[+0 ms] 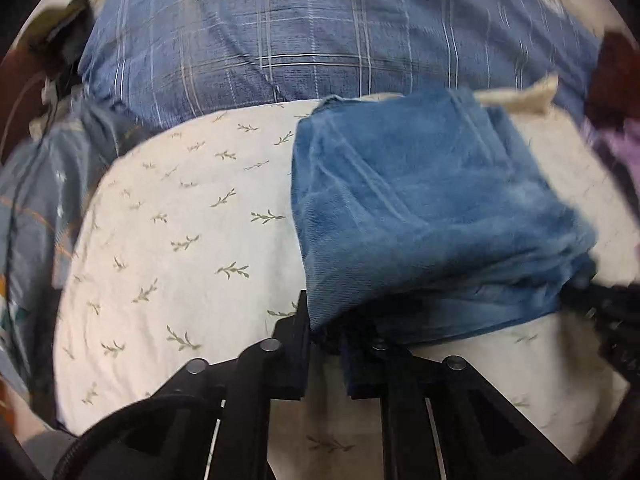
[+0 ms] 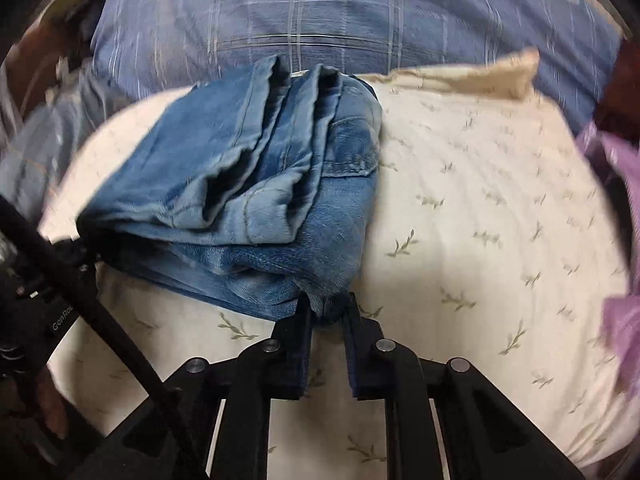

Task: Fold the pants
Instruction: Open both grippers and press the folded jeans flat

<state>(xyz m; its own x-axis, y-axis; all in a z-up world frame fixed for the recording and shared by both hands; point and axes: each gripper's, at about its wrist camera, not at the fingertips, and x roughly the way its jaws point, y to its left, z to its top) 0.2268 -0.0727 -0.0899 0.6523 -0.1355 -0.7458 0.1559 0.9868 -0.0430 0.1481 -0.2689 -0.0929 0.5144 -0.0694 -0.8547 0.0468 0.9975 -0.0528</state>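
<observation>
**Claws pinch folded jeans at both near corners**

Left claw [image 1: 324, 320] grips the near edge of the folded jeans [image 1: 432, 208]; right claw [image 2: 328, 308] clamps their other near corner. Jeans lie on the leaf-print sheet [image 2: 480, 240], near the plaid pillow [image 1: 320, 40].

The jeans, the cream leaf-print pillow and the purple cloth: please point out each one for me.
jeans [image 2: 256, 184]: right wrist view, on the folded upper layers.
cream leaf-print pillow [image 1: 180, 240]: left wrist view, on its bare top surface.
purple cloth [image 2: 622, 184]: right wrist view, on the part at the right edge.
</observation>
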